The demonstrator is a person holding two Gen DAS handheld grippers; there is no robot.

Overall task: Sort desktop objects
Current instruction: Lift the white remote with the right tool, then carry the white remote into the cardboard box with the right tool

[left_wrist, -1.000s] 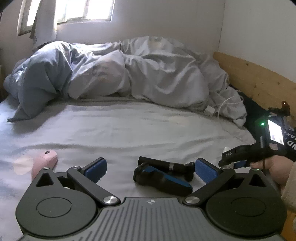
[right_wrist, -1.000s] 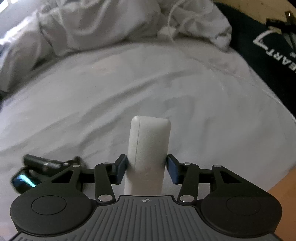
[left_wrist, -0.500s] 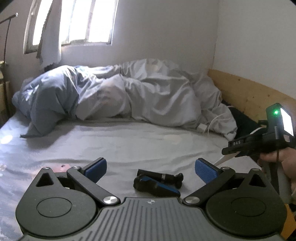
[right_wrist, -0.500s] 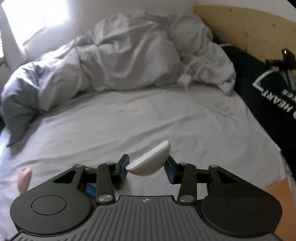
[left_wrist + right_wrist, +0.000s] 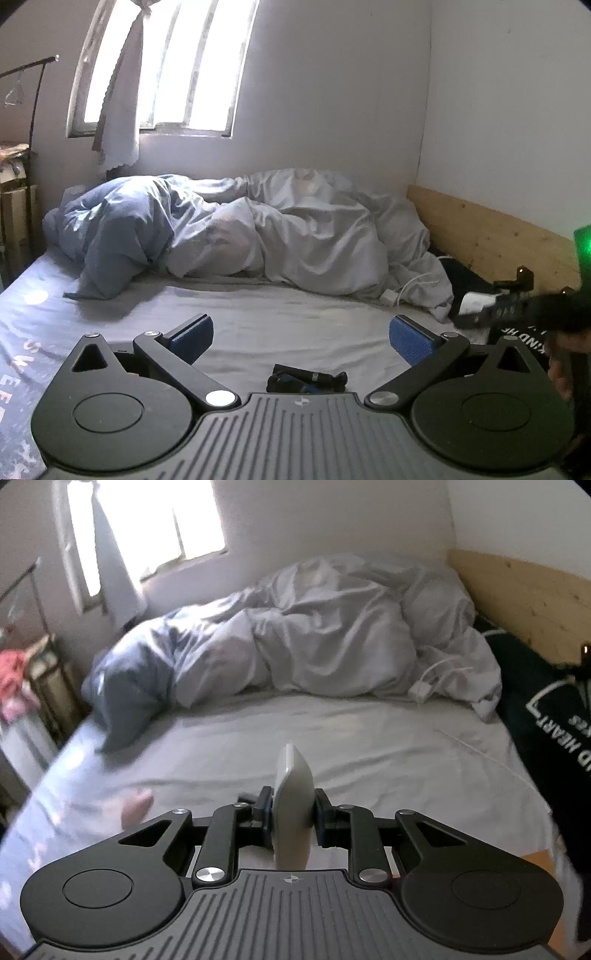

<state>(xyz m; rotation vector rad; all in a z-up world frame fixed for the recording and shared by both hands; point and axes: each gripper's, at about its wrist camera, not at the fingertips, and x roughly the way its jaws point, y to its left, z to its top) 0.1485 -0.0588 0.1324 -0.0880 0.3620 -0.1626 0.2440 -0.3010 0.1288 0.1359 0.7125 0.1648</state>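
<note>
Right claw (image 5: 293,814) is clamped on a white oblong device (image 5: 291,808), held edge-up above the bed sheet (image 5: 369,746). Left claw (image 5: 301,332) hangs wide apart with nothing in it, and I see two black-and-blue gadgets (image 5: 306,380) lying together on the sheet just below it.

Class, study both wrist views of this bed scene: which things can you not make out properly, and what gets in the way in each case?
- Black and blue objects, left wrist view: lower parts hidden behind the left gripper body; what they are is unclear.
- White object in the right gripper, right wrist view: seen edge-on, base hidden by the gripper body.
- Pink object, right wrist view: blurred, partly hidden.
- Dark cloth's lettering, right wrist view: cut off at the edge.
</note>
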